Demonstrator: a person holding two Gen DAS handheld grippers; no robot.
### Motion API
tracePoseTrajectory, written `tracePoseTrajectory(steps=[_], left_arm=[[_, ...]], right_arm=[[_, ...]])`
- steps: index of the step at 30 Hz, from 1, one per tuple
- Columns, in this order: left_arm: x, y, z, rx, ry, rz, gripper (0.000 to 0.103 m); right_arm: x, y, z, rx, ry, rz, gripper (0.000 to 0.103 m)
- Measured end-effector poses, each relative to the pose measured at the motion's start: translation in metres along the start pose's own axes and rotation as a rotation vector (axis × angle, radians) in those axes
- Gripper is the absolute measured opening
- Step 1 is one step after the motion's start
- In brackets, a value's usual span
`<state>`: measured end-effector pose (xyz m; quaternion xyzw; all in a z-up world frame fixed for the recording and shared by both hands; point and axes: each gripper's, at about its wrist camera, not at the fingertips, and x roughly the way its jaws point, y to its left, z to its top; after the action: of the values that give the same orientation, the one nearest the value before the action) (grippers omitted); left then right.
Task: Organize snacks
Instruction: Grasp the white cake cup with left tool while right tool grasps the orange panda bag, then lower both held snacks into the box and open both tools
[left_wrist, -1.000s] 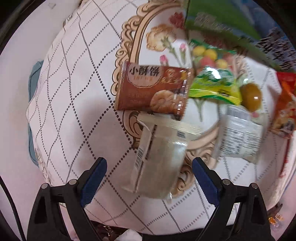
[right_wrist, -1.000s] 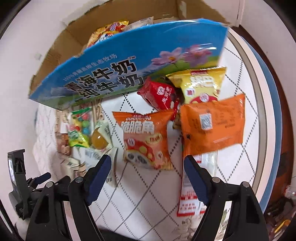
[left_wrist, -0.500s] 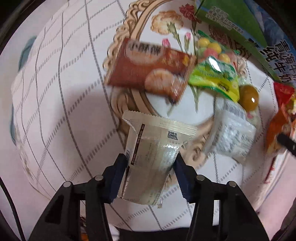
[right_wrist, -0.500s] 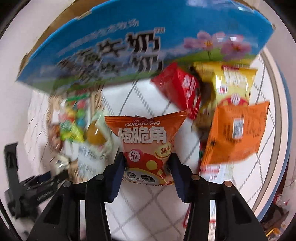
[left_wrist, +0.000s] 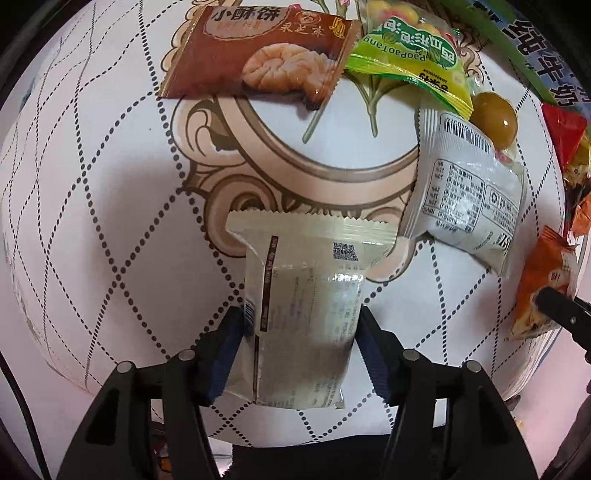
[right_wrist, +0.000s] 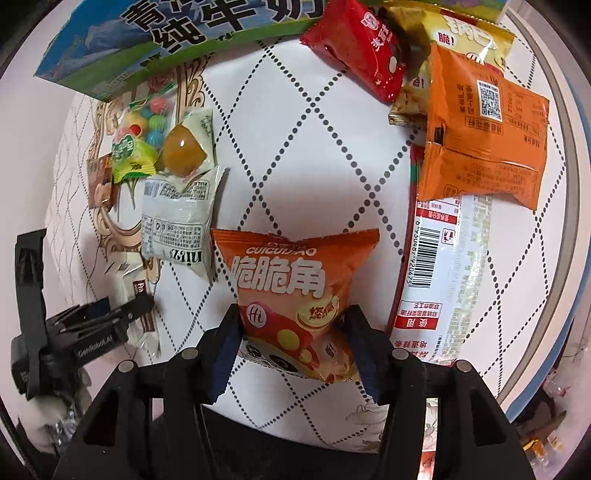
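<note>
Fingers of both grippers pinch one packet each: cream packet (left_wrist: 301, 317), orange packet (right_wrist: 295, 295).

Left gripper (left_wrist: 301, 343) points straight down, pads pressing a packet between them; right gripper (right_wrist: 293, 343) likewise grips one.

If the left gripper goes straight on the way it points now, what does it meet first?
The left gripper points down, its jaws pressing a pale beige plastic snack packet. Straight beyond lies the white quilted tablecloth; how near it is cannot be judged.
</note>
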<state>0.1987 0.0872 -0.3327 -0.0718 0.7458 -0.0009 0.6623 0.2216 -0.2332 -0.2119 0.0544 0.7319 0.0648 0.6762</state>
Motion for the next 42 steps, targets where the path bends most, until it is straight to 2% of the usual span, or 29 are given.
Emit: tracePoseTrajectory(steps=[6,9,15,20,26,28,32,34,38,42], left_arm=[[-0.006,0.016,-0.027,-0.037,-0.033,-0.004,0.056],[-0.017,0.007,-0.028,-0.041,-0.046,0.0,0.054],[-0.048,0.002,-0.039,-0.028,-0.096,-0.01,0.053],[-0.081,-0.005,-0.043,-0.007,-0.145,-0.048,0.053],[-0.147,-0.023,-0.046,0.031,-0.237,-0.144,0.053],[-0.177,-0.04,-0.031,0.054,-0.278,-0.188,0.053],[-0.218,-0.089,0.026,0.112,-0.333,-0.245,0.053],[-0.233,-0.101,0.048,0.138,-0.359,-0.244,0.053],[-0.244,-0.128,0.103,0.175,-0.393,-0.21,0.053],[-0.245,-0.14,0.17,0.185,-0.392,-0.147,0.053]], right_arm=[[0.0,0.003,-0.005,0.003,-0.036,-0.032,0.06],[0.002,0.004,-0.005,0.002,-0.055,-0.042,0.059],[-0.002,0.011,-0.007,-0.02,-0.091,-0.025,0.051],[-0.02,0.013,-0.01,-0.022,-0.116,0.026,0.049],[-0.07,0.013,-0.006,-0.019,-0.173,0.135,0.049],[-0.093,0.009,-0.001,-0.016,-0.211,0.168,0.049],[-0.148,-0.003,0.023,-0.006,-0.309,0.209,0.049],[-0.172,-0.012,0.041,0.0,-0.357,0.209,0.049],[-0.208,-0.028,0.092,-0.005,-0.439,0.13,0.049],[-0.222,-0.045,0.155,-0.001,-0.451,0.059,0.049]])
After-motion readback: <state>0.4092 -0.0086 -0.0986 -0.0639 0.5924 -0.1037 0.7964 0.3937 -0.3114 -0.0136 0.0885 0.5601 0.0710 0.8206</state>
